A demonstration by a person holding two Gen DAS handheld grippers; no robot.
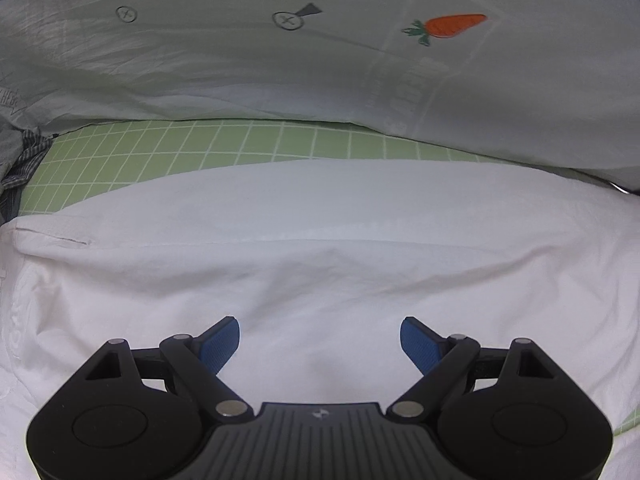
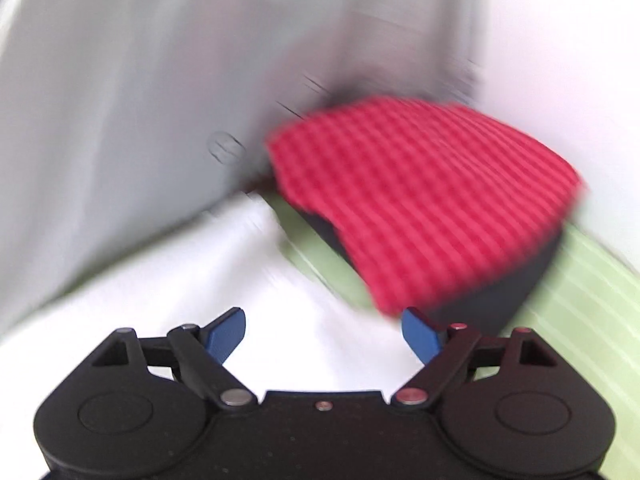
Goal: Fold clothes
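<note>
White garment (image 1: 320,264) spread flat across green grid mat (image 1: 200,148), filling the lower half of the left wrist view; a folded edge runs side to side across its upper part. Left hand-held gripper (image 1: 320,344) over the garment, blue pads (image 1: 222,344) spread wide apart, nothing between them. Whether the pads touch the cloth cannot be told.

Beyond the mat: pale cloth with carrot print (image 1: 448,26) lying along the far side, covering the mat's far edge. Dark checked fabric (image 1: 24,160) bunched at the left border of the mat.

Right wrist view heavily motion-blurred. Right hand-held gripper (image 2: 322,334) likewise spread, pads (image 2: 226,334) apart, empty, above the white garment (image 2: 200,280). Red checked cloth (image 2: 420,200), folded, sits on top of a dark folded item (image 2: 500,288) on the green mat (image 2: 580,300), just beyond the right pad. Pale cloth (image 2: 140,80) rises behind; a smeared round mark shows on it, detail not legible
</note>
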